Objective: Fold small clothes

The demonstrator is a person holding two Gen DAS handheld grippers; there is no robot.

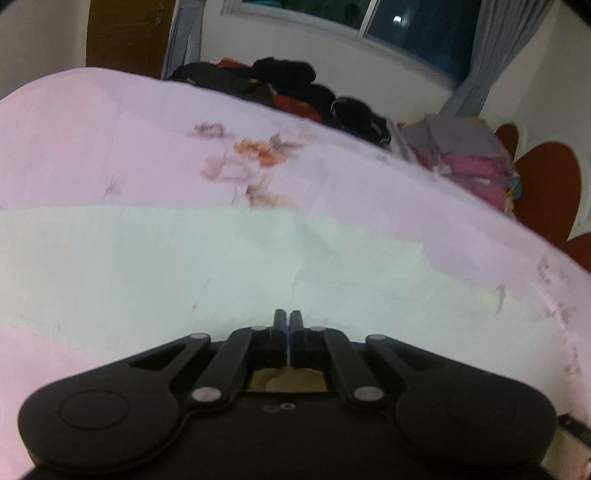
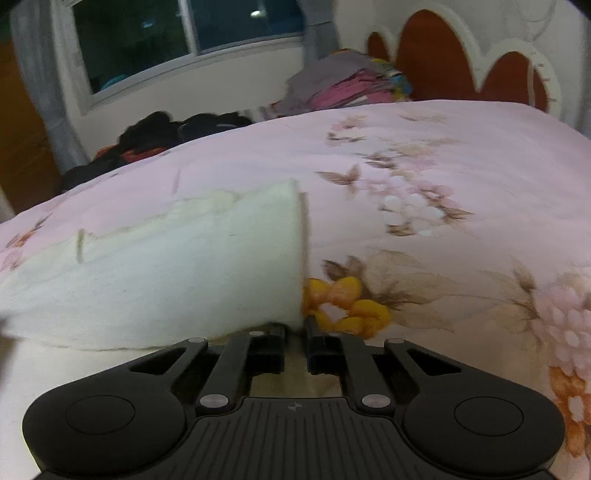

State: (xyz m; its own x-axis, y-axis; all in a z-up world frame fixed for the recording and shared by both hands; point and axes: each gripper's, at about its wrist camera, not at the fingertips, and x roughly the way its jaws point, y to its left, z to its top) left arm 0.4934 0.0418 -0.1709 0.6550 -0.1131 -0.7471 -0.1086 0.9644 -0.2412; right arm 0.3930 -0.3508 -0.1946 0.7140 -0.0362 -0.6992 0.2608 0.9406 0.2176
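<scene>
A small white garment (image 1: 177,266) lies flat on the pink floral bed sheet (image 1: 110,140). My left gripper (image 1: 288,319) is shut on the garment's near edge, its fingertips pressed together over the cloth. In the right wrist view the same white garment (image 2: 177,273) spreads to the left, its right edge running down to my right gripper (image 2: 295,326). The right jaws stand slightly apart with the garment's lower right corner between them, so it holds that corner.
A heap of dark clothes (image 1: 295,92) lies at the bed's far edge, also in the right wrist view (image 2: 166,129). A stack of folded pink and grey clothes (image 1: 469,162) sits by the red headboard (image 2: 443,55). A window (image 2: 184,33) is behind.
</scene>
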